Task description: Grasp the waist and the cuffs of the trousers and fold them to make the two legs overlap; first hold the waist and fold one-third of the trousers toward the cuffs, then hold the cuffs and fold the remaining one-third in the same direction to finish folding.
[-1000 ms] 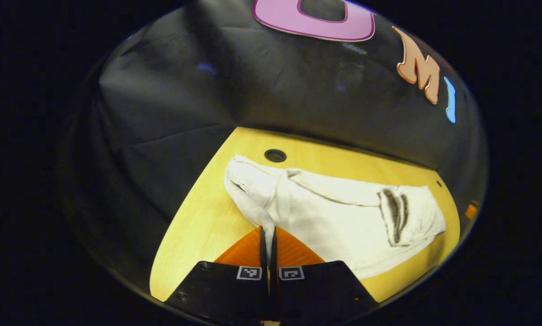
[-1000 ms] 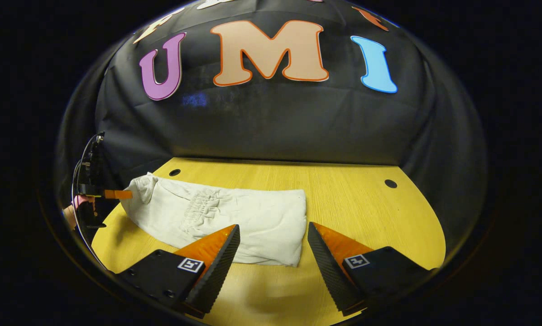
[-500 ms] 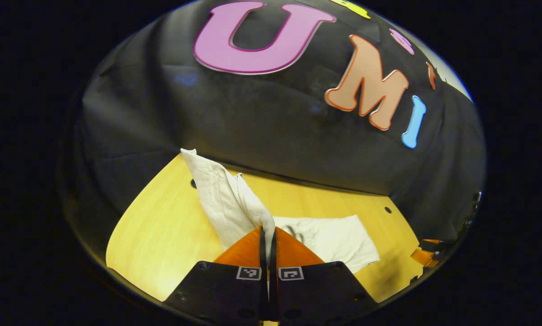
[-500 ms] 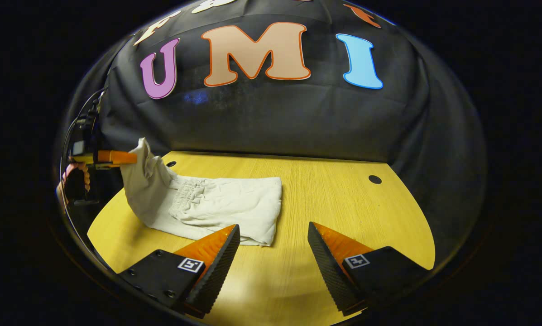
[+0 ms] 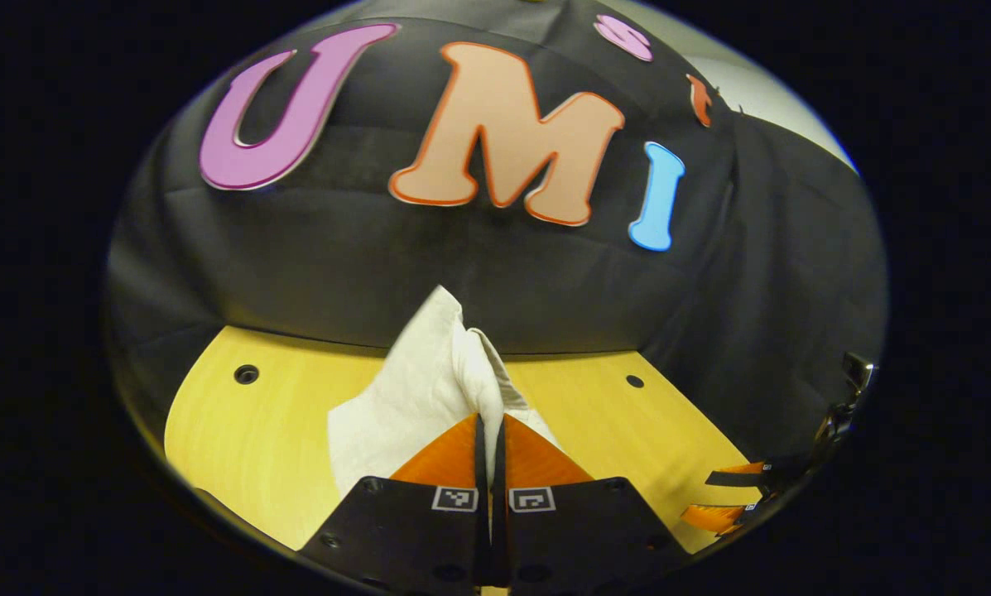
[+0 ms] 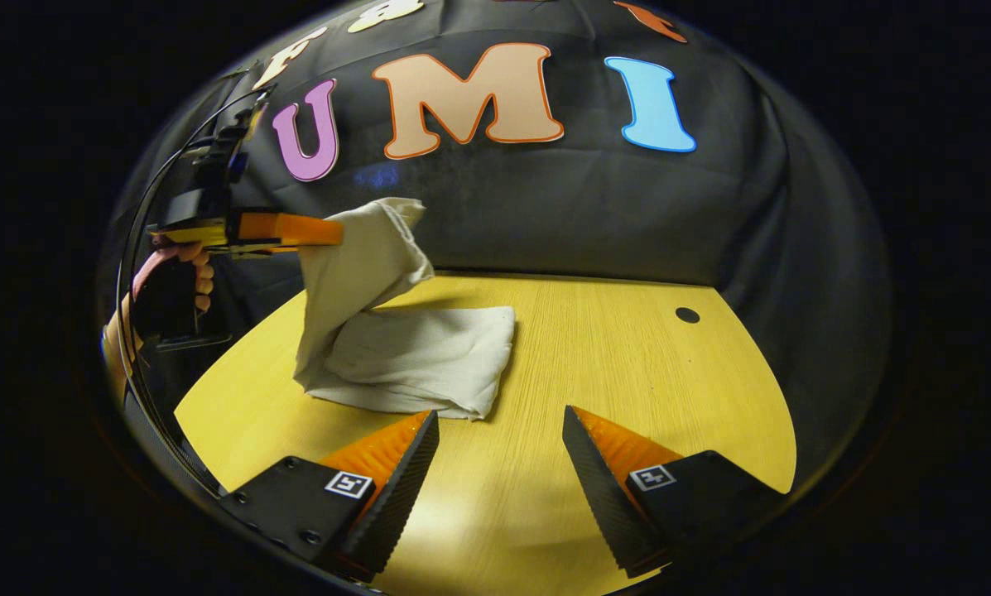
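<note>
White trousers [image 6: 404, 356] lie partly folded on the yellow wooden table [image 6: 611, 364]. One end is lifted high above the folded part. My left gripper [image 5: 490, 424] is shut on that raised cloth [image 5: 437, 381], which bunches up just beyond its fingers. The right gripper view shows the left gripper [image 6: 334, 232] at upper left, held by a hand [image 6: 189, 269], pinching the hanging end [image 6: 363, 265]. My right gripper [image 6: 499, 422] stands open above the table's front, to the right of the trousers, with nothing between its fingers. It also appears at the lower right of the left gripper view [image 5: 727, 497].
Small round holes sit in the tabletop [image 6: 687, 315] [image 5: 246, 374] [image 5: 634, 382]. The black cloth wall [image 6: 545, 215] closes the table's far side. Bare wood stretches to the right of the trousers [image 6: 669, 397].
My left gripper has risen and moved right, carrying the trousers' end up and over the folded part. The right gripper has stayed open near the front.
</note>
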Action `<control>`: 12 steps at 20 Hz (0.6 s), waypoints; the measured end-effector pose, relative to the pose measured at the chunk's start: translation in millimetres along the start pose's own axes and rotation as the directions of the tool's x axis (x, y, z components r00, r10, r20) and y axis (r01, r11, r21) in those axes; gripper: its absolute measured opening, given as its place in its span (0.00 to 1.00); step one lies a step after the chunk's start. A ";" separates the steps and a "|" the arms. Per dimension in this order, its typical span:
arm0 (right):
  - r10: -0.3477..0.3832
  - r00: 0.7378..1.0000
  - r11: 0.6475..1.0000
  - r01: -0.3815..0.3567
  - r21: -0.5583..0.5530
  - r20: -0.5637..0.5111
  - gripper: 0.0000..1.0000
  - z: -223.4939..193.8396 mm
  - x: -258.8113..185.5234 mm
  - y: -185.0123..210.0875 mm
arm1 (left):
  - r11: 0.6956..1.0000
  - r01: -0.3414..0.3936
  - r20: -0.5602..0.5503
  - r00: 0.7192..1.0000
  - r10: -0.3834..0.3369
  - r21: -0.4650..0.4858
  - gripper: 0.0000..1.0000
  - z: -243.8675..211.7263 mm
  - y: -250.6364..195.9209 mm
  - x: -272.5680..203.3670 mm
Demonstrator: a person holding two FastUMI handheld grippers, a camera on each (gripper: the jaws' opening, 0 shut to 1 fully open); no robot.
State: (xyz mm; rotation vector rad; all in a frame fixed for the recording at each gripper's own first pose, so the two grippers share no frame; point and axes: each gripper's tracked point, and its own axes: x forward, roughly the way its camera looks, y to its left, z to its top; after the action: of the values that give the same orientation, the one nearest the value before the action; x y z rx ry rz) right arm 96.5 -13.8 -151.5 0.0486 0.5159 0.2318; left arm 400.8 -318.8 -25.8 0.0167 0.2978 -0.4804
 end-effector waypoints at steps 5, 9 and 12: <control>-0.008 1.000 1.000 0.008 0.020 -0.012 0.97 -10.6 -15.7 -24.6 | 0.998 0.041 -0.065 0.997 -0.037 0.049 0.00 -43.9 -51.0 28.5; -0.031 0.999 0.999 0.032 0.044 -0.026 0.97 -17.8 -21.7 -43.1 | 0.993 0.039 -0.134 0.991 -0.024 0.114 0.00 -102.4 -70.5 49.3; -0.043 0.999 0.997 0.045 0.064 -0.024 0.96 -18.0 -25.1 -49.5 | 0.991 0.046 -0.175 0.984 -0.023 0.127 0.02 -137.4 -77.3 60.4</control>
State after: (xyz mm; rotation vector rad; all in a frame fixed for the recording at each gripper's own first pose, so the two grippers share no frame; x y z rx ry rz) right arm 76.7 -68.0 -160.2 0.0978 0.5463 0.1729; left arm 378.2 -403.0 -170.3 0.1819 0.4374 -0.5335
